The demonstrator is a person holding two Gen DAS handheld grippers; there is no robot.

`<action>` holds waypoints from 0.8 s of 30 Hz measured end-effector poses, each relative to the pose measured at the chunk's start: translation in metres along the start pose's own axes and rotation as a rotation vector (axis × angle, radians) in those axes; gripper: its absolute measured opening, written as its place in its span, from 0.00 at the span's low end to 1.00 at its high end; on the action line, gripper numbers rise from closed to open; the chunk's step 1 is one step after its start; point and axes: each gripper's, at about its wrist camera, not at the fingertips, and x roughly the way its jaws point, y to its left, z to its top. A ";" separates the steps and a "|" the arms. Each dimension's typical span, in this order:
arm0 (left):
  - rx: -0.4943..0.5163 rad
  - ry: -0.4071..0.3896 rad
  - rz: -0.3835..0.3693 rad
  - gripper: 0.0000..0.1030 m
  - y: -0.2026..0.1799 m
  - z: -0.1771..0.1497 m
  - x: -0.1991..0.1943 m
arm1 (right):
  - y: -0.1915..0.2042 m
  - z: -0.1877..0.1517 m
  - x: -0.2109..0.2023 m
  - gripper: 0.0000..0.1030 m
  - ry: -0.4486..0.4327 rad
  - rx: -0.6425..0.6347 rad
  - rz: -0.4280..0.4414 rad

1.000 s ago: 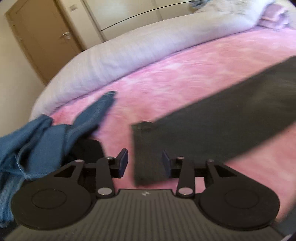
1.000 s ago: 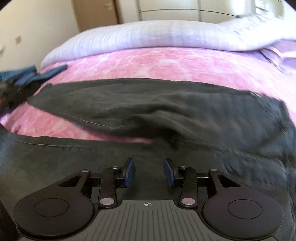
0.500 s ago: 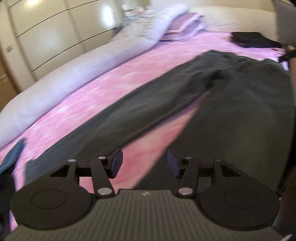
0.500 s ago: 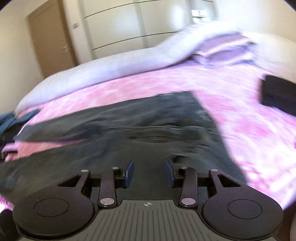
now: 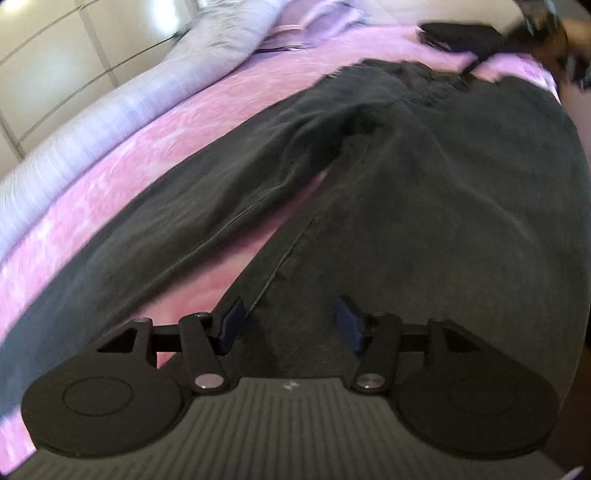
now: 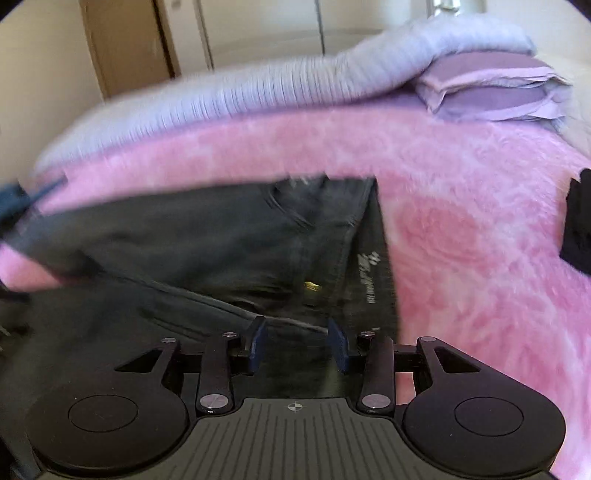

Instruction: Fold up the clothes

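Observation:
Dark grey trousers lie spread on the pink bed cover, legs parted in a V. My left gripper is open and empty, just above the near leg beside its inner seam. In the right wrist view the trousers show their waistband and a brass button. My right gripper is open and empty, low over the waist end.
A rolled lilac duvet and folded purple bedding lie at the bed's far side. A folded black garment sits at the right; it also shows in the left wrist view. Blue clothes lie far left.
Both grippers have swung right along the trousers: the left from the leg hem to the upper leg, the right from the legs to the waistband. Both stayed open.

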 end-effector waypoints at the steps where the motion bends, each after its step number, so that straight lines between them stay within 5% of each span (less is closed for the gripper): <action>1: -0.036 -0.001 -0.011 0.55 0.004 -0.001 0.001 | -0.003 -0.002 0.008 0.40 0.026 -0.024 0.001; 5: -0.060 -0.021 -0.010 0.55 0.004 -0.005 0.000 | -0.015 -0.017 0.009 0.41 0.003 0.011 0.065; 8: -0.063 -0.029 -0.001 0.55 0.003 -0.003 0.000 | -0.023 -0.028 -0.004 0.11 -0.038 0.104 0.094; 12: -0.049 -0.057 0.029 0.48 0.001 0.000 -0.009 | -0.026 -0.019 -0.034 0.09 -0.151 0.106 0.085; 18: -0.074 -0.092 0.018 0.48 0.001 0.009 -0.010 | -0.029 0.009 -0.018 0.06 -0.155 0.023 0.055; 21: -0.067 -0.121 -0.011 0.48 -0.002 0.013 -0.017 | -0.042 0.005 0.021 0.06 -0.074 0.067 0.050; 24: -0.026 -0.131 -0.020 0.48 -0.010 0.016 -0.020 | -0.051 -0.001 0.023 0.06 -0.088 0.143 0.078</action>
